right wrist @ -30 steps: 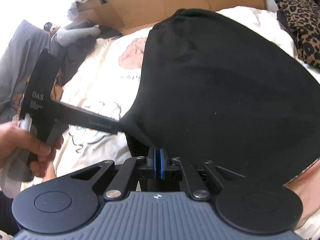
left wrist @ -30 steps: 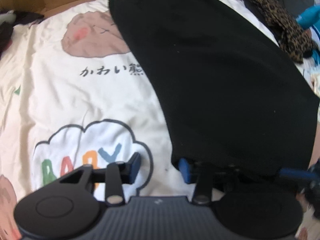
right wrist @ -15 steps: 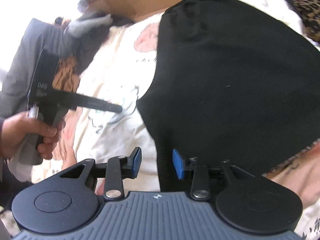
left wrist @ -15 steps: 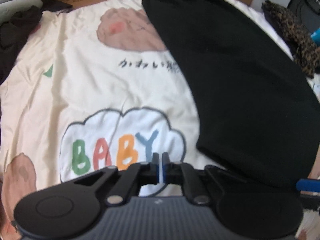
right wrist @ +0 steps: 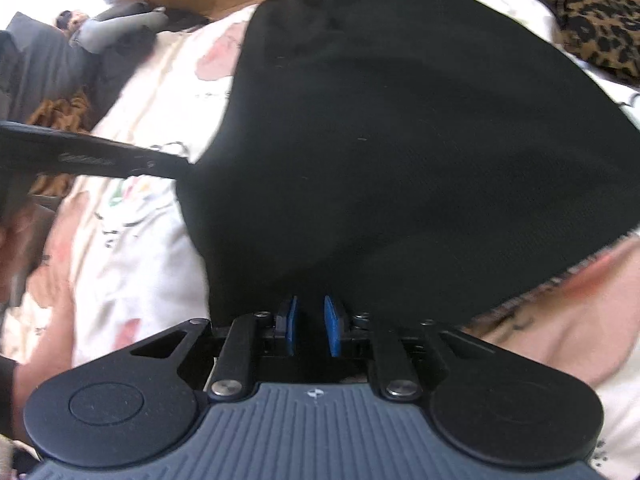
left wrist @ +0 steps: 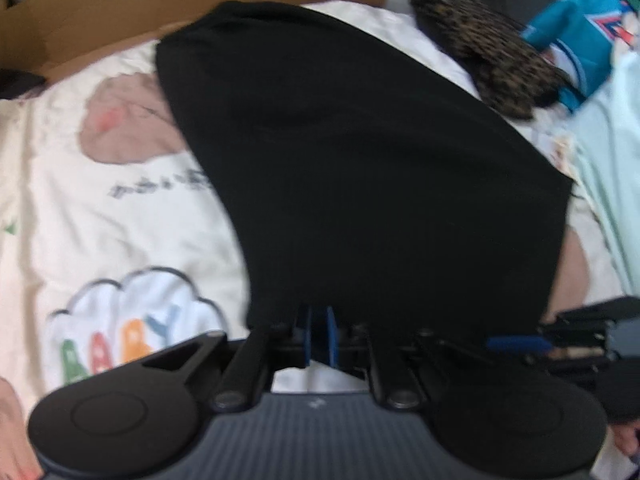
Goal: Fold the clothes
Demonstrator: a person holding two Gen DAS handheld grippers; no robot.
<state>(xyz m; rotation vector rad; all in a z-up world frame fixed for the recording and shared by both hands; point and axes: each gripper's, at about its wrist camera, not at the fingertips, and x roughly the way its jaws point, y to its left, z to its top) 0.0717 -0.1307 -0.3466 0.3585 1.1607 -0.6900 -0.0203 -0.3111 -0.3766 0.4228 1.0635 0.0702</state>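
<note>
A black garment (left wrist: 360,168) lies spread on a cream bedsheet with cartoon prints (left wrist: 100,208); it also fills the right wrist view (right wrist: 400,140). My left gripper (left wrist: 318,334) is at the garment's near edge, its blue pads nearly together with a narrow gap, seemingly pinching the hem. My right gripper (right wrist: 311,326) is at the near edge further right, its pads a small gap apart with black cloth between them. The left gripper's arm shows in the right wrist view (right wrist: 92,156) touching the garment's left edge.
A leopard-print cloth (left wrist: 480,44) and a teal jersey (left wrist: 580,28) lie at the far right. Cardboard (left wrist: 160,4) stands behind the bed. Grey and dark clothes (right wrist: 60,56) are piled at the far left. A pale green sheet (left wrist: 612,184) is on the right.
The left gripper, shut over the bare sheet half a second ago, has moved right onto the garment's near edge. The right gripper, open half a second ago, has narrowed around the cloth.
</note>
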